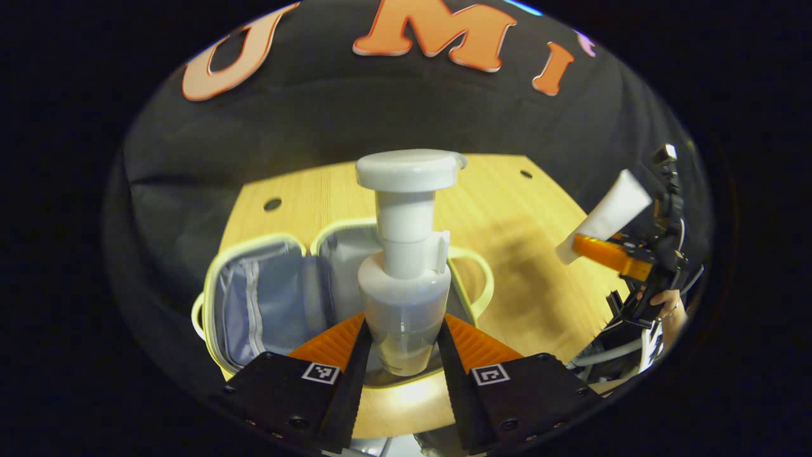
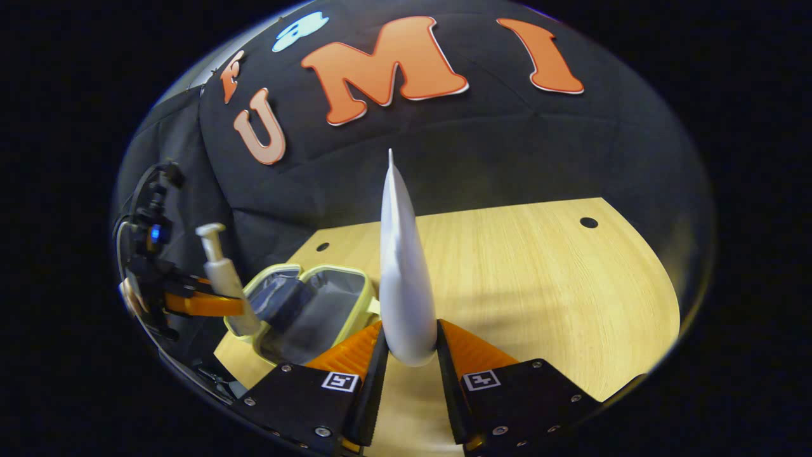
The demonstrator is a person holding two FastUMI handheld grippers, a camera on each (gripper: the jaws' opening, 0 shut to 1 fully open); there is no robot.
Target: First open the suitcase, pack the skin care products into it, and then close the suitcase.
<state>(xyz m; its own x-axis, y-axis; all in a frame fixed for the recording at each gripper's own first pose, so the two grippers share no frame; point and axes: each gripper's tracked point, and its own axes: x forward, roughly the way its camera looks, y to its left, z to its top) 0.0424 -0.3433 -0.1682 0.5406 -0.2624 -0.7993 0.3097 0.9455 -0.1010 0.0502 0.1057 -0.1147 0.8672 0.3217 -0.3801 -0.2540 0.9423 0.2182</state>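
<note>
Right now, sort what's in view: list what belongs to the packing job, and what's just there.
Job:
- suitcase, open
- pump bottle, in left tool
- tube, in right tool

Just there:
- table
- booth wall

Pale wooden table [image 2: 539, 273] with small round holes [image 2: 589, 223], before black cloth wall [image 2: 495, 152]

Left claw [image 1: 403, 343]: both fingers clamped on the lower body of the pump bottle [image 1: 404, 266], bottle upright between them, held above the table. Right claw [image 2: 406, 346]: both fingers pinched on the cap end of the white tube [image 2: 399, 273], tube standing straight up, crimped end on top. Both claws lifted off the table. In the left gripper view, a hand [image 1: 666, 304] grips the right claw's handle at far right.
</note>
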